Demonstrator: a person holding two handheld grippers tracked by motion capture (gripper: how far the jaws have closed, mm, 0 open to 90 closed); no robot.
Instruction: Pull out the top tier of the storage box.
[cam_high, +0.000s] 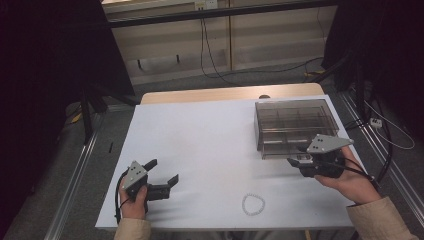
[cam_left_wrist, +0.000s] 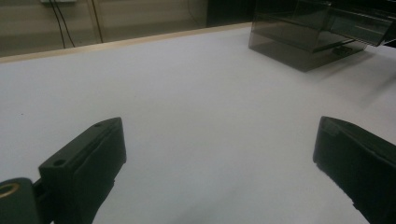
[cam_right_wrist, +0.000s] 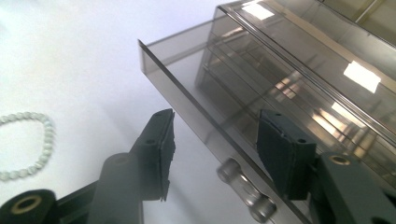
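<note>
A smoky clear plastic drawer box stands on the right half of the white table. Its lower drawer is pulled out a little. My right gripper is at the drawer's front, open, its jaws on either side of the front panel, just above the clear handle. A white bead bracelet lies near the front edge, left of that hand. My left gripper rests at the front left, open with nothing between its jaws, pointing toward the box.
The table's wooden far edge shows beyond the white sheet. Metal rails run along both sides of the table. Cables and dark curtains are behind it.
</note>
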